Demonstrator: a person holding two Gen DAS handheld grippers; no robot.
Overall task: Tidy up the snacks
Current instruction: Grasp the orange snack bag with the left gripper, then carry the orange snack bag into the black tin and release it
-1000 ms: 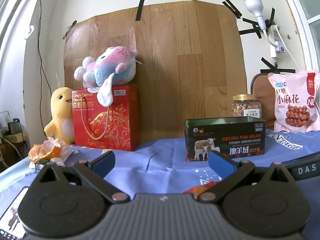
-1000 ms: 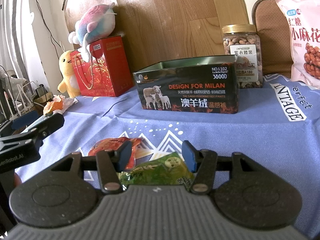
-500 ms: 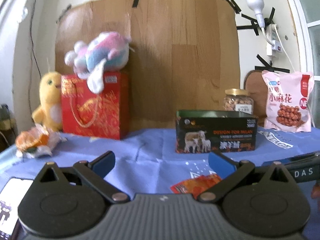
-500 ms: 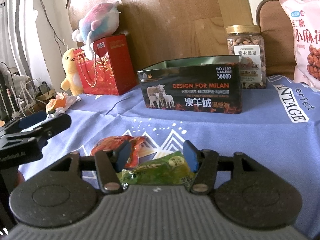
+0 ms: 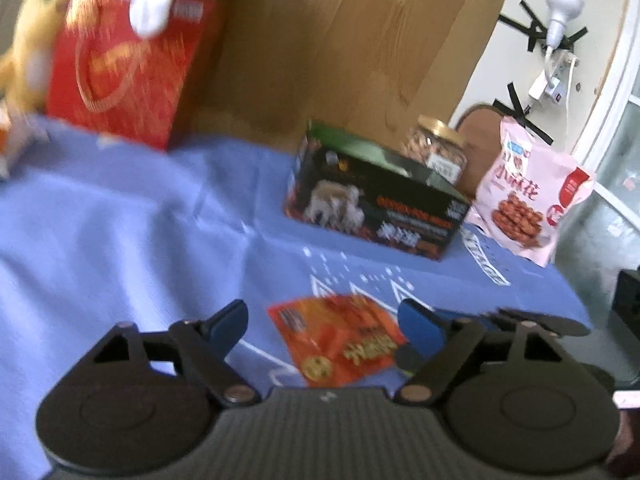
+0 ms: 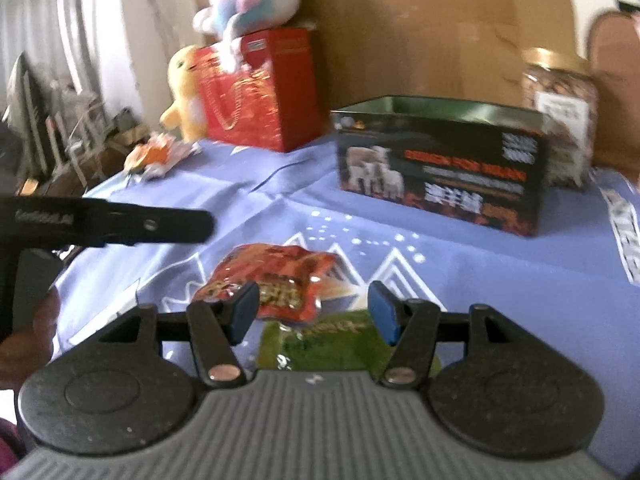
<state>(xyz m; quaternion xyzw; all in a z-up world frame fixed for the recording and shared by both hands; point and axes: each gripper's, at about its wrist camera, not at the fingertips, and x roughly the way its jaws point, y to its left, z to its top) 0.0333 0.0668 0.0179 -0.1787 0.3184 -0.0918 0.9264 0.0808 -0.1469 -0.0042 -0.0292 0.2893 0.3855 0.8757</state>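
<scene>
On the blue cloth (image 5: pixel 120 232), the red snack packet (image 5: pixel 340 336) lies between the closing left tongs (image 5: pixel 324 322) — untouched.

Bare cloth (image 5: pixel 120 240) left; open tin (image 5: pixel 376 200) blocks ahead.

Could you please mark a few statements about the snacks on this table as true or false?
1. The red packet lies on the blue cloth. True.
2. The black tin has its lid on. False: it is open, its green inside showing.
3. The nut jar stands behind the tin. True.
4. The green packet lies inside the tin. False: it lies on the cloth beside the red packet.
5. A soft toy sits on the red box. True.
</scene>
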